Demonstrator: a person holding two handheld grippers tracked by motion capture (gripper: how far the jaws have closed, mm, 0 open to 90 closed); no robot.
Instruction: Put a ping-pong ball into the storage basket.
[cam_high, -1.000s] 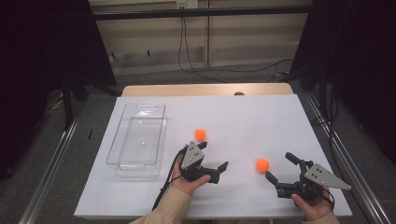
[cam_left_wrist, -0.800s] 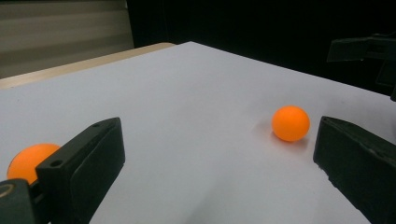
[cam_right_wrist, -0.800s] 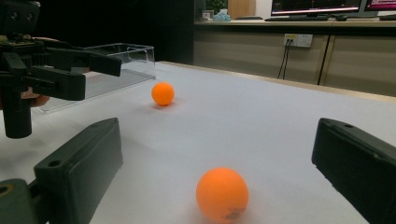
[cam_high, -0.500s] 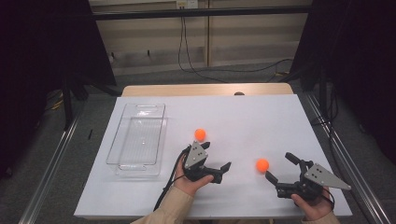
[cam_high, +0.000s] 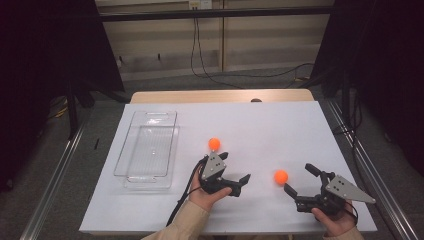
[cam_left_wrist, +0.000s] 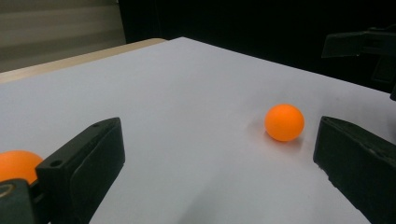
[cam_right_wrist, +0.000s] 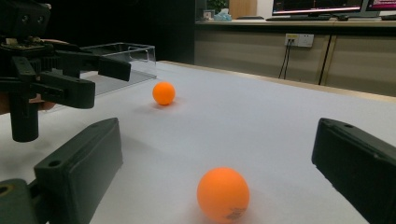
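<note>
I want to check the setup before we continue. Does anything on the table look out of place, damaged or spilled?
Nothing stands out. Two orange balls lie loose on the white table, one near the left claw, one before the right claw. Both claws are open. The clear tray sits flat and empty, with no visible damage.

A: Where does the high view sit?
B: Above the near edge of the white table (cam_high: 280, 125), facing forward and down, far enough to take in the whole top.

A: And the two gripper views?
B: Both ride low, close over that table. The left gripper view looks across it toward the near orange ball (cam_left_wrist: 284, 122); the right gripper view has that same ball (cam_right_wrist: 222, 193) right in front, facing the far ball (cam_right_wrist: 164, 93) and clear tray (cam_right_wrist: 122, 58).
</note>
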